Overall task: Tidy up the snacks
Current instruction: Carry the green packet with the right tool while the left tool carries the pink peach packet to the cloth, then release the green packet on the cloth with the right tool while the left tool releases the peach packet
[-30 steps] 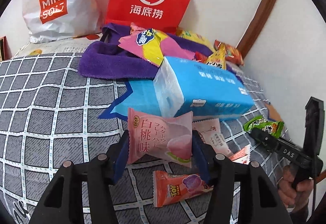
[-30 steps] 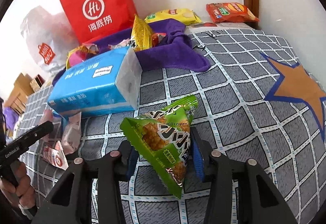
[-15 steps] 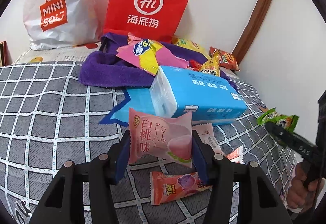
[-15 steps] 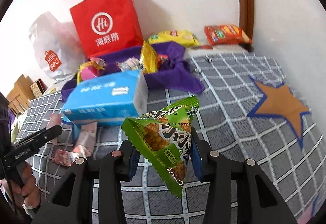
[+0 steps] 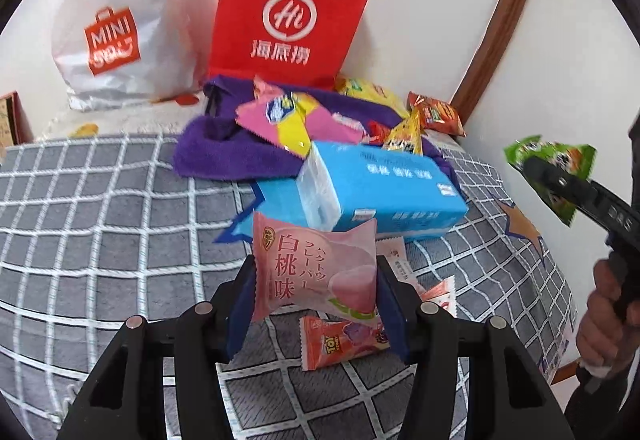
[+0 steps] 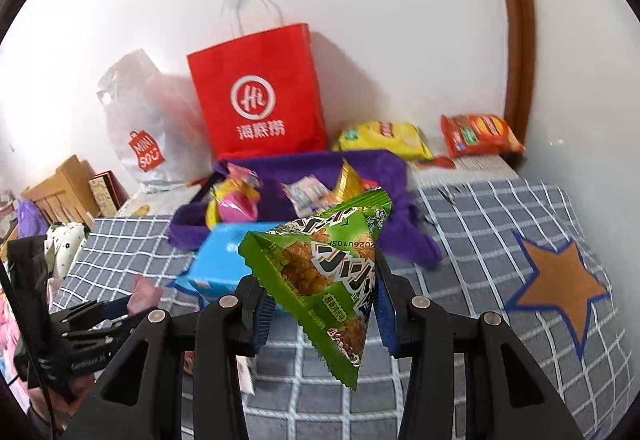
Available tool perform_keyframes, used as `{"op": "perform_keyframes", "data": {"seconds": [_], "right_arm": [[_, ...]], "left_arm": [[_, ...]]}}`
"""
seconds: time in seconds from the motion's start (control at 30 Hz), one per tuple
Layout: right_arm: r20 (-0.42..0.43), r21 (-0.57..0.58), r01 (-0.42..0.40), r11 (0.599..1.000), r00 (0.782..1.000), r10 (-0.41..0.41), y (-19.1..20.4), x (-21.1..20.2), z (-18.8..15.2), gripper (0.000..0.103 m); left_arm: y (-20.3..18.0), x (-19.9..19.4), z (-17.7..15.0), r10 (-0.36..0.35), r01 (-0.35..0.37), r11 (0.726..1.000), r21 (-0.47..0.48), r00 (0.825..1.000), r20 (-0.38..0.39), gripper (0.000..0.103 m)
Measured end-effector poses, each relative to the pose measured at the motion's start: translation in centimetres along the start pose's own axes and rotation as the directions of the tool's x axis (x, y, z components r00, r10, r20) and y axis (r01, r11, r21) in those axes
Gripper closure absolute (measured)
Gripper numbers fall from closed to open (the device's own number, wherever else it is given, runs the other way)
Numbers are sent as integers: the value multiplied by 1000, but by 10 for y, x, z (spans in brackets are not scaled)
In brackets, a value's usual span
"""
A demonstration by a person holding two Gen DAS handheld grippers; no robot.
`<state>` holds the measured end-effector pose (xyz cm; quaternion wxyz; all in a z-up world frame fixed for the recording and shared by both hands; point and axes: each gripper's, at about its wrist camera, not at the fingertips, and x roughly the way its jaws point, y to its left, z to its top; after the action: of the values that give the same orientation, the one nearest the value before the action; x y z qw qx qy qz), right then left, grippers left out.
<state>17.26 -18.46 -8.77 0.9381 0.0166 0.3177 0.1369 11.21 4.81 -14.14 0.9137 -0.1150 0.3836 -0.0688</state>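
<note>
My left gripper [image 5: 316, 292] is shut on a pink peach-flavour snack packet [image 5: 314, 270], held above the checked bedcover. My right gripper [image 6: 320, 304] is shut on a green triangular snack bag [image 6: 324, 276], lifted well off the cover. That green bag [image 5: 548, 164] and the right gripper also show at the right edge of the left wrist view, with a hand below. On a purple cloth [image 5: 216, 152] lie a pink-and-yellow packet [image 5: 280, 116] and a small yellow pouch [image 5: 406, 134]. A Toy Story packet [image 5: 340, 338] lies under the left gripper.
A blue tissue pack [image 5: 380, 188] lies in front of the purple cloth. A red paper bag [image 5: 288, 16] and a white Minisou bag [image 5: 116, 28] stand against the wall. Yellow [image 6: 384, 136] and orange [image 6: 478, 134] chip bags lie by the wall. Small sachets [image 5: 400, 260] lie beside the tissue pack.
Both grippers have risen with their packets still gripped; the right one rose more, and the bedcover now lies farther below. The green bag sits higher in the left wrist view.
</note>
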Motion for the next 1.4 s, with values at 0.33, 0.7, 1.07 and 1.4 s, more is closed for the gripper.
{"op": "perform_keyframes", "data": {"seconds": [0.33, 0.7, 1.07, 1.4], "right_arm": [[40, 25, -7, 1000, 999, 6, 7, 18, 32, 60], [32, 53, 3, 999, 999, -4, 0, 59, 72, 60], [-38, 91, -35, 995, 999, 38, -19, 138, 66, 60], [-121, 113, -95, 989, 987, 109, -16, 177, 51, 58]], "left_arm": [[0, -25, 47, 49, -51, 998, 31, 997, 57, 50], [-5, -19, 122, 19, -22, 1000, 19, 991, 130, 50], [20, 43, 124, -9, 13, 999, -35, 996, 90, 50], [28, 45, 121, -18, 25, 997, -67, 996, 91, 50]]}}
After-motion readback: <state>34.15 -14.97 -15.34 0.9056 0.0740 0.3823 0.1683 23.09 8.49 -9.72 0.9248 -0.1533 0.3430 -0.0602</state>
